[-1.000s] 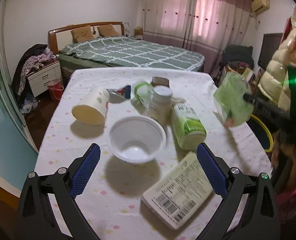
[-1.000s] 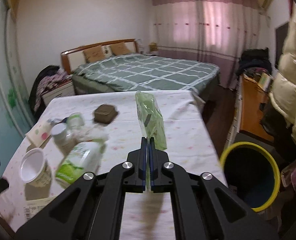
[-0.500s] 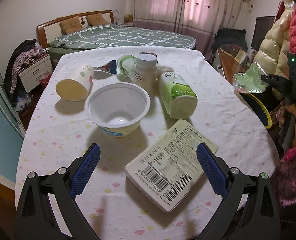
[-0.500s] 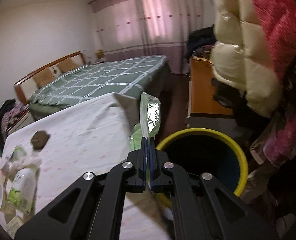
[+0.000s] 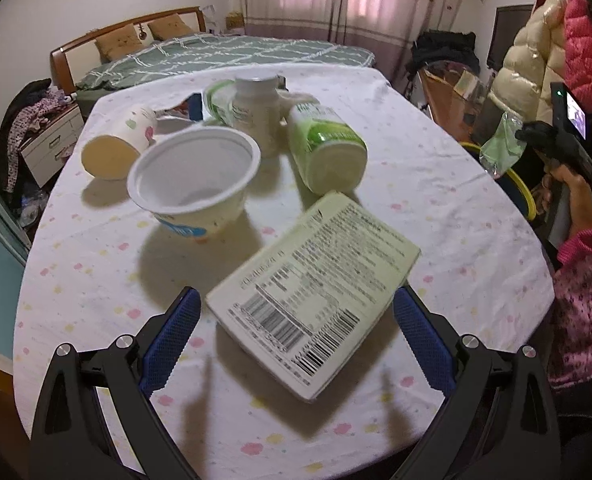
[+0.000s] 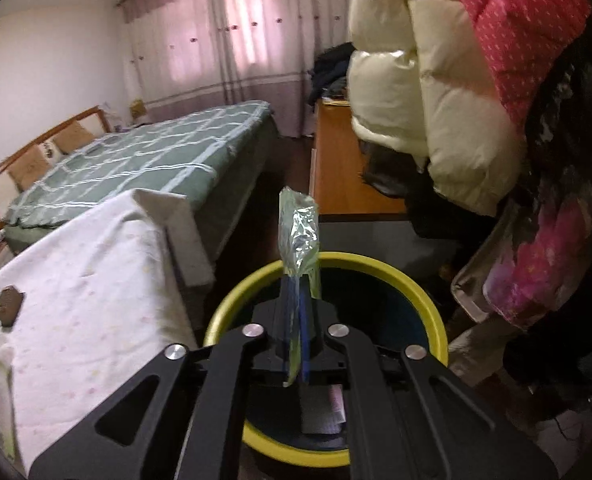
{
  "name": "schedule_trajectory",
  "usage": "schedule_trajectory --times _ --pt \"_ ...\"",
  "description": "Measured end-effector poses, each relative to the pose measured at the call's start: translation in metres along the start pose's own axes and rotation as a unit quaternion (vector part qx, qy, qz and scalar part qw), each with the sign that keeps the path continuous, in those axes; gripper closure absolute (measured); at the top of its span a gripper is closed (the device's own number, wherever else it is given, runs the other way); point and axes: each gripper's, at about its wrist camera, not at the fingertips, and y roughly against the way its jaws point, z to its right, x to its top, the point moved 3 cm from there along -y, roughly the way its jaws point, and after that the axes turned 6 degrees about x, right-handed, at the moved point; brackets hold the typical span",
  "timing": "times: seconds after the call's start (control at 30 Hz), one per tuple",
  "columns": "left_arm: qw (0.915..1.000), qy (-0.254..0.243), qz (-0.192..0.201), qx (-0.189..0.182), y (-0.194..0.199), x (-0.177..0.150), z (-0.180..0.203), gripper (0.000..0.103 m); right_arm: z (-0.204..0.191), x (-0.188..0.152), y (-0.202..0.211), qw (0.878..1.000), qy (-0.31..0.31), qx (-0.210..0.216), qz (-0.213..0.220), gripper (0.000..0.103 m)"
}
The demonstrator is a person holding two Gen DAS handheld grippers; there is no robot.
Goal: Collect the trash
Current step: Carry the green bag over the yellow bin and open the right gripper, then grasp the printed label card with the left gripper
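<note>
My right gripper point(image 6: 296, 280) is shut on a green plastic wrapper point(image 6: 299, 232) and holds it over the yellow-rimmed trash bin point(image 6: 432, 308) beside the table; the wrapper also shows in the left wrist view point(image 5: 500, 146). My left gripper point(image 5: 296, 316) is open, low over the table, with a flat printed box point(image 5: 316, 280) lying between its blue pads point(image 5: 172, 336). Beyond it stand a white plastic bowl point(image 5: 196, 184), a tipped paper cup point(image 5: 116, 144), a green-labelled bottle on its side point(image 5: 328, 144) and a white jar point(image 5: 256, 112).
The table has a white dotted cloth point(image 5: 96, 272). A bed point(image 6: 136, 160) lies behind it. Puffy jackets point(image 6: 436, 80) hang close to the right of the bin. A small brown object point(image 6: 8, 304) sits on the table. The bin holds some dark trash point(image 6: 328, 412).
My right gripper carried the wrapper from above the table to over the bin. My left gripper moved down and forward, so the printed box now lies between its fingers.
</note>
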Motion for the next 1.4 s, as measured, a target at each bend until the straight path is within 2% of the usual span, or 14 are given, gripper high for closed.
schedule_trajectory --times 0.03,0.07,0.33,0.8,0.93,1.13,1.4 --pt "1.0 -0.001 -0.002 -0.001 0.0 -0.002 0.001 0.008 0.001 -0.001 -0.001 1.0 0.0 -0.004 0.0 0.079" --pt "1.0 -0.002 -0.003 -0.002 -0.001 -0.003 0.001 0.008 0.002 -0.003 0.0 1.0 -0.002 -0.002 0.002 0.076" --pt "0.9997 -0.011 -0.01 -0.021 -0.004 -0.005 0.008 0.009 -0.002 -0.008 0.012 1.0 -0.001 0.014 0.007 0.069" --pt "0.9953 -0.045 -0.04 -0.075 -0.005 -0.01 0.049 0.011 -0.003 -0.012 0.025 0.999 -0.004 0.043 0.013 0.067" --pt "0.9939 -0.045 -0.048 -0.088 -0.006 -0.008 0.054 0.023 -0.005 -0.014 0.025 0.999 -0.006 0.051 0.011 0.067" --pt "0.9932 -0.041 -0.066 -0.086 -0.012 -0.01 0.058 0.025 -0.004 -0.016 0.032 0.998 -0.006 0.061 0.017 0.067" --pt "0.9951 -0.046 -0.055 -0.069 -0.007 -0.005 0.056 0.027 0.002 -0.014 0.038 0.997 -0.012 0.068 0.022 0.066"
